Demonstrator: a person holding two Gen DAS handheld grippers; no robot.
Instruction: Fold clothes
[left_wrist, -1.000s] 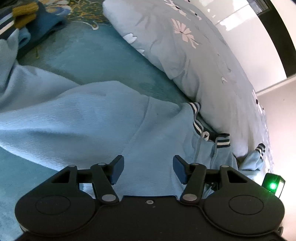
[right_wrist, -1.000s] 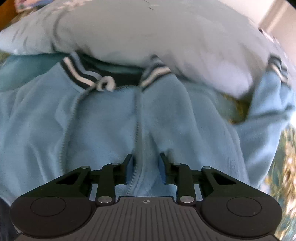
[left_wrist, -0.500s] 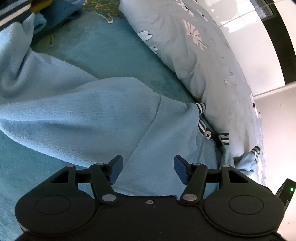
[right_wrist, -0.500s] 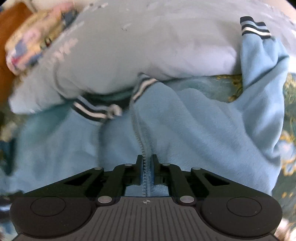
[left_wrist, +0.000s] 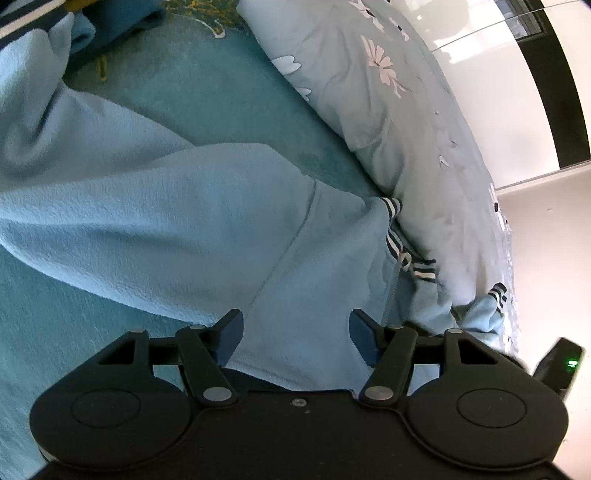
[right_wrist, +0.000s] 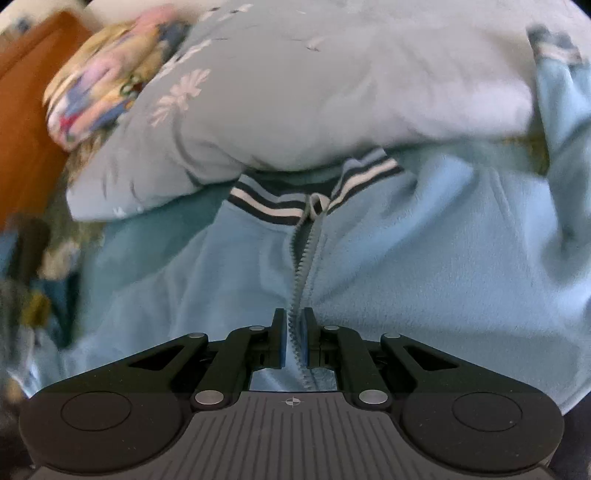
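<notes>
While your right gripper (right_wrist: 294, 338) pinches the zipper seam of the light blue fleece jacket (left_wrist: 192, 221), your left gripper (left_wrist: 295, 328) hangs released over the jacket's body, nothing between its pads. You have folded nothing yet, by my reading: the jacket sprawls rumpled on the teal bedspread (left_wrist: 229, 99), sleeves loose, its striped collar (right_wrist: 266, 203) tucked against the edge of the grey floral pillow (right_wrist: 332, 92). Beyond lie a patterned cushion (right_wrist: 99, 88) and a pale wall (left_wrist: 491, 85).
</notes>
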